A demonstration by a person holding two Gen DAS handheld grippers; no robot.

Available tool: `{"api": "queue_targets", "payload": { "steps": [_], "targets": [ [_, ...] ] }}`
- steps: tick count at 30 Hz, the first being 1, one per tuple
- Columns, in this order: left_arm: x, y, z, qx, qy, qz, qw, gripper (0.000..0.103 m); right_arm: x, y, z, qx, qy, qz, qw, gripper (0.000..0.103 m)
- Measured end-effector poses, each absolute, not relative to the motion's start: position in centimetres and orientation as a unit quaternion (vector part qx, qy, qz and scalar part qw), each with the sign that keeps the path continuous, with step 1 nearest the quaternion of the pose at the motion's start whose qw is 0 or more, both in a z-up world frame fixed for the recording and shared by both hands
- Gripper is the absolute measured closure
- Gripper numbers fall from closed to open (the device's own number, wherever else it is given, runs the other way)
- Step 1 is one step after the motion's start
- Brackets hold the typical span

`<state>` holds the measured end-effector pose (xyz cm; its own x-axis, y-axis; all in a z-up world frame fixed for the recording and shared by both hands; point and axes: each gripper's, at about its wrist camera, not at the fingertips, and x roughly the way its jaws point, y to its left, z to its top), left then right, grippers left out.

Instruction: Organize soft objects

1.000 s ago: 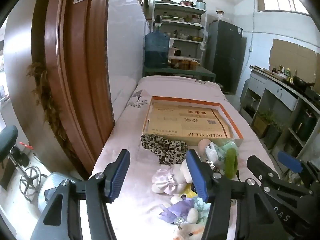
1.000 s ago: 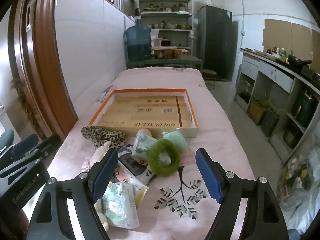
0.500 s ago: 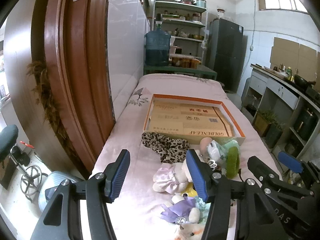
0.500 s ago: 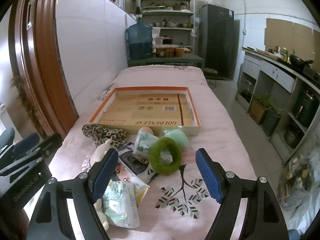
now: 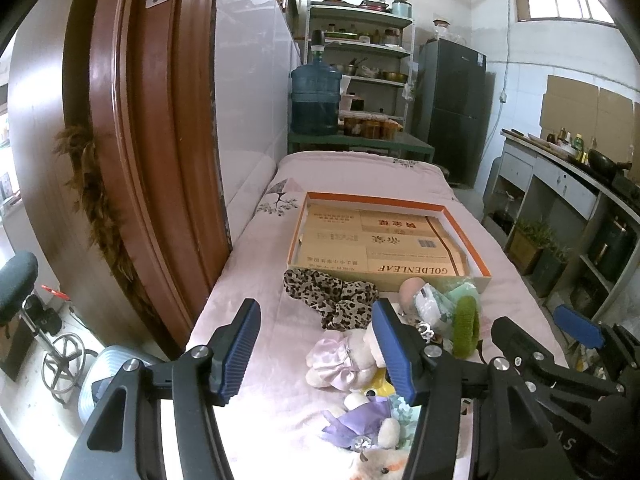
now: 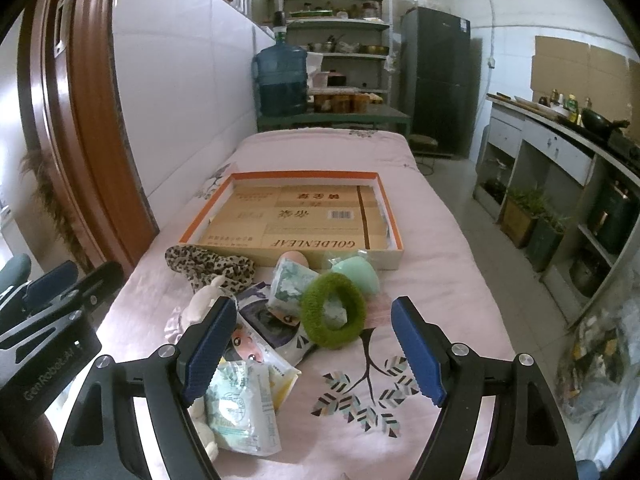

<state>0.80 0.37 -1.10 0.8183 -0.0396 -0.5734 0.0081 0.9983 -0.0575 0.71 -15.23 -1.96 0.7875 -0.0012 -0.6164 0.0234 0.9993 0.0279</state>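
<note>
Your left gripper (image 5: 316, 350) is spread wide with nothing between its blue pads, held above the near end of the pink bedspread (image 5: 360, 172). Your right gripper (image 6: 314, 354) is spread just as wide and also holds nothing. The soft things lie in a loose heap just short of the shallow cardboard tray (image 6: 296, 216), which sits flat mid-bed. A leopard-print scrunchie (image 5: 332, 294) lies nearest the tray's left front corner. A fuzzy green ring (image 6: 334, 310) leans on a mint-green piece (image 6: 358, 274) and a patterned roll (image 6: 290, 286) at the right of the heap. Closer to you sit a white plush in a lilac dress (image 5: 344, 358), a purple-clad toy (image 5: 366, 420), and a clear packet (image 6: 240, 408) right under your right gripper's left finger.
</note>
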Motion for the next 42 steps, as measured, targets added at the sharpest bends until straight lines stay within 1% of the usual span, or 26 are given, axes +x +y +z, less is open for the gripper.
{"api": "queue_targets", "payload": {
  "steps": [42],
  "targets": [
    [0.96, 0.02, -1.67, -0.013, 0.308, -0.007, 0.951, 0.046, 0.94, -15.18, -2.53, 0.019, 0.331, -0.004, 0.943, 0.022]
  ]
}}
